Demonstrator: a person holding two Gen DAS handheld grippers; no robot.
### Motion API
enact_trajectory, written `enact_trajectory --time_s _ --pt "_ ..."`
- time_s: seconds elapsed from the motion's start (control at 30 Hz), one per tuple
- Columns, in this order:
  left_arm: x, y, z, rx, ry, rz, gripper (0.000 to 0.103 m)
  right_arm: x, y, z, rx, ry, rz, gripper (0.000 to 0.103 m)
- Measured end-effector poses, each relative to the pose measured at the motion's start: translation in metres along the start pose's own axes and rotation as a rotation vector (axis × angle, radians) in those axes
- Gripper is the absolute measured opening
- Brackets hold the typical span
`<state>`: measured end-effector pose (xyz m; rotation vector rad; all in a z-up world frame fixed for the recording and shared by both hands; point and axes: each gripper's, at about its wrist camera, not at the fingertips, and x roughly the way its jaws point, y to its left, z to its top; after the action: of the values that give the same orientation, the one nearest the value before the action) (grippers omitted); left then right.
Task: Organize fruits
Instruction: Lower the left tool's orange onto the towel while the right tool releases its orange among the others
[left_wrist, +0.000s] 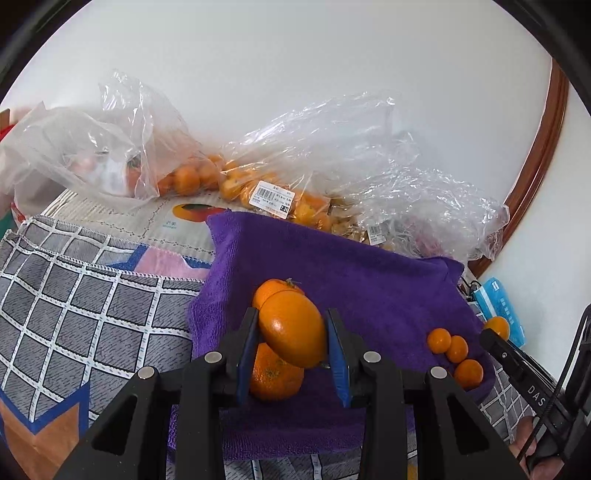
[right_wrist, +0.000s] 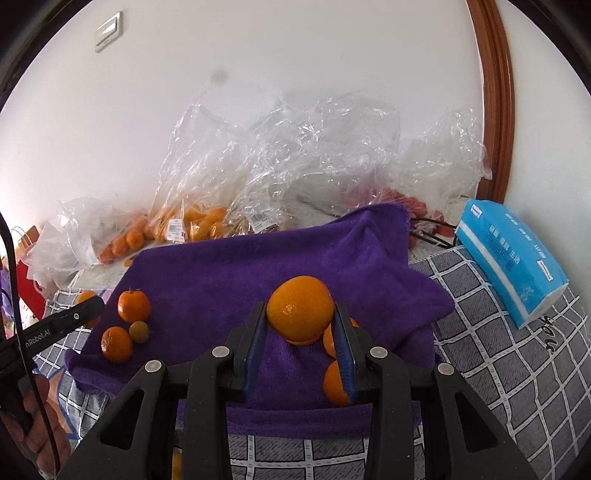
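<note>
My left gripper (left_wrist: 291, 328) is shut on a smooth orange (left_wrist: 293, 326), held just above the purple towel (left_wrist: 369, 280). Two mandarins lie under it, one behind (left_wrist: 271, 290) and one in front (left_wrist: 273, 373). Three small oranges (left_wrist: 456, 349) lie at the towel's right edge. My right gripper (right_wrist: 300, 314) is shut on a small round orange (right_wrist: 300, 308) above the towel (right_wrist: 258, 266), with small oranges (right_wrist: 334, 384) beside its right finger. In the right view two mandarins (right_wrist: 133, 305) and a small brownish fruit (right_wrist: 139, 331) lie on the towel's left side.
Clear plastic bags of oranges (left_wrist: 273, 192) and other fruit (right_wrist: 195, 221) stand against the white wall behind the towel. A blue tissue pack (right_wrist: 511, 258) lies at the right on the checked cloth (right_wrist: 517, 369). A brown frame (right_wrist: 495, 99) runs up the right.
</note>
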<state>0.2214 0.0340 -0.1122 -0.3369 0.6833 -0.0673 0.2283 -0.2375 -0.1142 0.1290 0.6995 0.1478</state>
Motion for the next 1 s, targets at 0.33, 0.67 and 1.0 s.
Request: enact_trajectory --time_s 0.33,0.67,1.0 --pt "-0.001 0.001 0.000 0.001 -0.019 -0.001 0.033 0.009 -0.002 -0.005 0.006 0.019 0.005 0.035" --pt "-0.001 0.004 0.000 -0.016 -0.014 -0.028 0.033 0.017 -0.006 -0.008 0.001 0.042 -0.014 0.035" --pt "0.003 0.003 -0.002 -0.016 0.005 -0.037 0.033 0.026 -0.002 -0.015 -0.012 0.089 0.007 0.035"
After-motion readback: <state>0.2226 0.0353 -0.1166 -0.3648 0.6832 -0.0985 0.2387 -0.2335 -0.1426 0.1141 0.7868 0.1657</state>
